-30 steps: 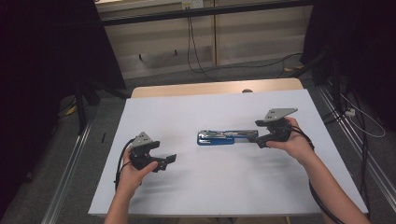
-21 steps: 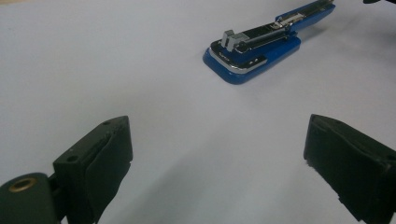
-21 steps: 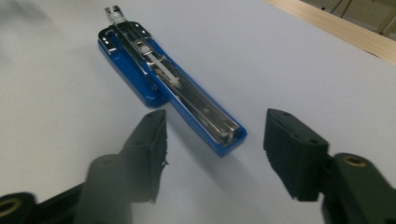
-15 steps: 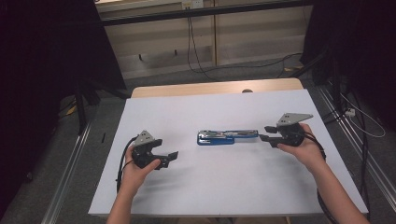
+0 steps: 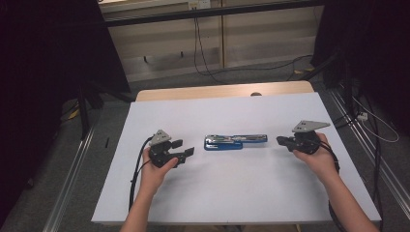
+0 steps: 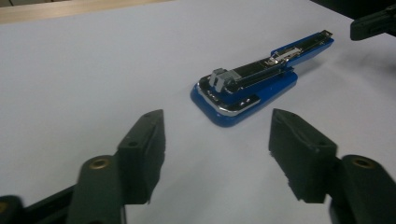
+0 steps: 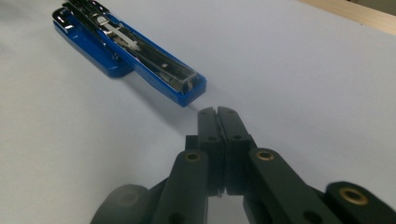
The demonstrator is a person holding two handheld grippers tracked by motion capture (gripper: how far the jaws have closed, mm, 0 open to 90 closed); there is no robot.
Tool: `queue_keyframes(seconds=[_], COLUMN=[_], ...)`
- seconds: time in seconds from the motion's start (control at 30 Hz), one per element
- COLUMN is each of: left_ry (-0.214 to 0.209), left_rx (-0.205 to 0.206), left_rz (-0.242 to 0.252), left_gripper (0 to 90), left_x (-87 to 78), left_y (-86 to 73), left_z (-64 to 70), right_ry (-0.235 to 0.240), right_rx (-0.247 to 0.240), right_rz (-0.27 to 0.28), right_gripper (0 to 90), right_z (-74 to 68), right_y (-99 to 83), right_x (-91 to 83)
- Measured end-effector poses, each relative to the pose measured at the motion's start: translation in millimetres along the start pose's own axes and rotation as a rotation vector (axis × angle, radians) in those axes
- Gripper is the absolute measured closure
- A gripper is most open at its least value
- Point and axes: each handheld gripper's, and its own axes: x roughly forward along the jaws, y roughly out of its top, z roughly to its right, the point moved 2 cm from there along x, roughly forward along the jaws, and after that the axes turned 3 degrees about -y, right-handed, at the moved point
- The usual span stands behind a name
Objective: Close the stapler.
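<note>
A blue stapler (image 5: 235,141) lies swung open on the white table top (image 5: 241,193), its metal staple channel facing up; it is also seen at the stapler (image 6: 254,84) and the stapler (image 7: 130,51). My left gripper (image 5: 186,153) rests left of it, open, with nothing between its jaws, as the left gripper (image 6: 217,149) view confirms. My right gripper (image 5: 281,140) sits just right of the stapler's long end, apart from it. In its own view the right gripper (image 7: 217,112) is shut on nothing, tips a short way from the stapler's end.
The white sheet covers a wooden table whose bare far edge (image 5: 222,92) shows. Metal rails (image 5: 72,183) run along the floor on both sides, and cables (image 5: 212,67) lie on the floor beyond the table.
My right gripper has let go of the stapler's long end and drawn back to the right, jaws shut again. The stapler stays in place. The left gripper has hardly moved.
</note>
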Motion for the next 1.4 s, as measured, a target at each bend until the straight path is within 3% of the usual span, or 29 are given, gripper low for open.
queue_keyframes(seconds=[0.17,0.27,0.53,0.63,1.0,1.4], left_ry=[-0.021,-0.015,-0.027,-0.030,-0.041,-0.012], left_rx=[0.014,0.020,0.074,0.069,0.105,0.117], left_rz=[-0.019,-0.034,-0.050,-0.039,-0.063,-0.071], left_gripper=[64.8,72.2,83.7,89.2,90.0,90.0], left_x=[16.4,25.4,45.0,52.5,74.8,68.4], left_y=[0.2,-2.3,3.2,3.5,5.5,3.8], left_z=[6.4,4.3,10.2,11.3,19.6,11.1], right_ry=[0.016,0.021,0.034,0.033,0.052,0.065], right_rx=[-0.018,-0.025,-0.035,-0.031,-0.011,-0.033], right_rz=[-0.027,-0.032,-0.047,-0.045,-0.062,-0.074], right_gripper=[89.3,89.3,90.0,90.0,90.0,90.0], right_z=[-3.8,-5.9,-9.4,-9.3,-8.4,-11.5], right_y=[-1.4,-1.0,0.3,0.7,-0.3,0.2], right_x=[9.4,12.0,18.4,18.9,24.5,29.8])
